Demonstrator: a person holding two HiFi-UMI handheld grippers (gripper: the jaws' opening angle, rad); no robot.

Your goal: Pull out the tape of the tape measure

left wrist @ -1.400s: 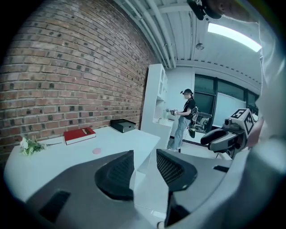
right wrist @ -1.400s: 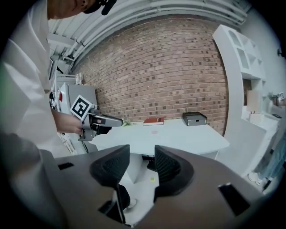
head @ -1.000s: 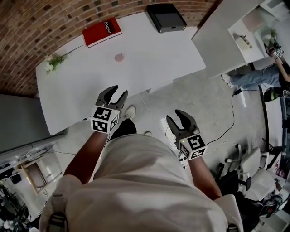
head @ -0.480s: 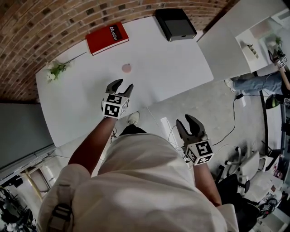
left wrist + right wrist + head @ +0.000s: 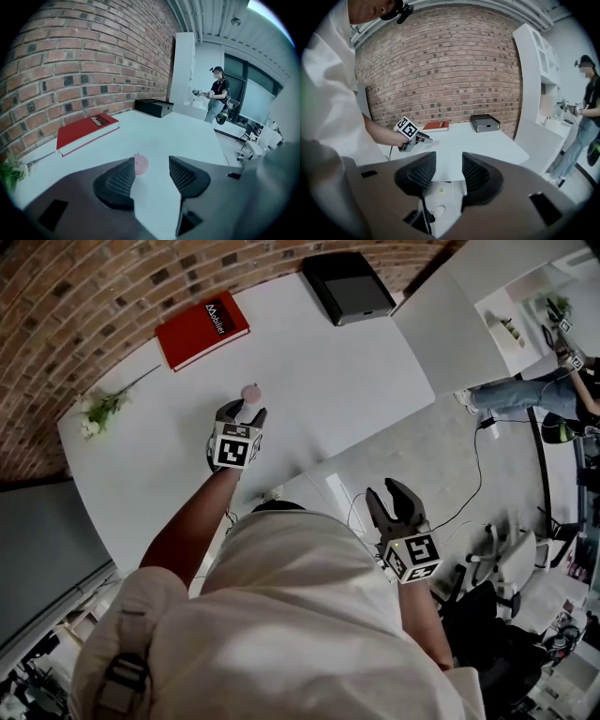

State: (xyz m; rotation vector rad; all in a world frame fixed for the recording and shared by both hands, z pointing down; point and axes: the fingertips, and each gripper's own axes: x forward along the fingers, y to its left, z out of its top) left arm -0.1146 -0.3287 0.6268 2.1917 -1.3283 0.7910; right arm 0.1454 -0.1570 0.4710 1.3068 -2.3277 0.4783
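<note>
Hovering left gripper (image 5: 242, 410): jaws just been opening, wide; pink tape measure (image 5: 141, 164) just beyond tips, ungripped
Right gripper (image 5: 393, 493): jaws apart, empty, off the table (image 5: 319, 371)

The red book (image 5: 202, 329) bears a white word on its cover, seemingly "Mobilier".
</note>
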